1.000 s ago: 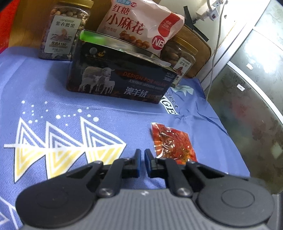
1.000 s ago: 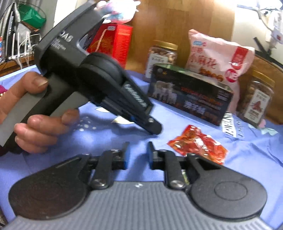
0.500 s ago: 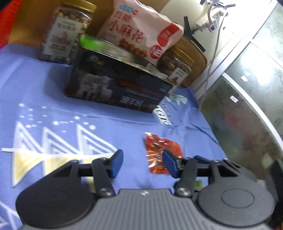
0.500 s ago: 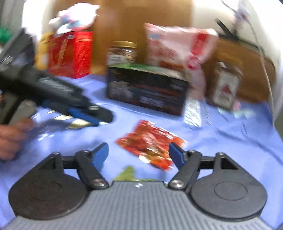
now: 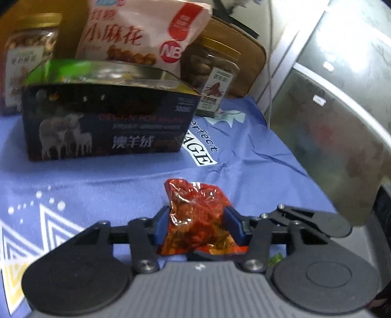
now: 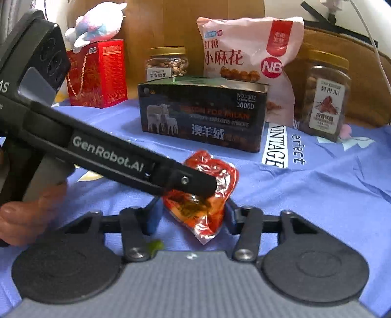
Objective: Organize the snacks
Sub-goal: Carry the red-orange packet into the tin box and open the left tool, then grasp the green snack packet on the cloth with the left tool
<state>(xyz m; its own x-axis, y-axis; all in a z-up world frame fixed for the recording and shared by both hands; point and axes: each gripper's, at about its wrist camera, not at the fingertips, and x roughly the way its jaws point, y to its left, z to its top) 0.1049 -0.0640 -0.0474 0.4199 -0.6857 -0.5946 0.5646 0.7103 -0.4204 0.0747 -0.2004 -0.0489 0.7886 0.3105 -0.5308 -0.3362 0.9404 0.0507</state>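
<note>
A crumpled red snack packet (image 5: 195,220) (image 6: 210,186) lies on the blue cloth (image 5: 244,171) in front of a dark open-topped box with sheep on it (image 5: 105,124) (image 6: 202,115). My left gripper (image 5: 196,220) is closing, and both blue pads press the packet's sides. In the right wrist view one black left finger (image 6: 190,182) crosses over the packet. My right gripper (image 6: 190,212) is closing around the same packet from the near side; its right pad touches the packet, while a sliver of cloth shows at its left pad.
Behind the box stand a pink snack bag (image 6: 246,56), two nut jars (image 6: 168,63) (image 6: 325,95), a red gift box (image 6: 97,73) and a plush toy (image 6: 97,22). A person's hand (image 6: 22,215) holds the left gripper. A glass-fronted cabinet (image 5: 330,122) borders the cloth's right edge.
Both grippers opened from nearly shut, moved up to the red packet and now close around it. The packet went from lying flat to bunched up.
</note>
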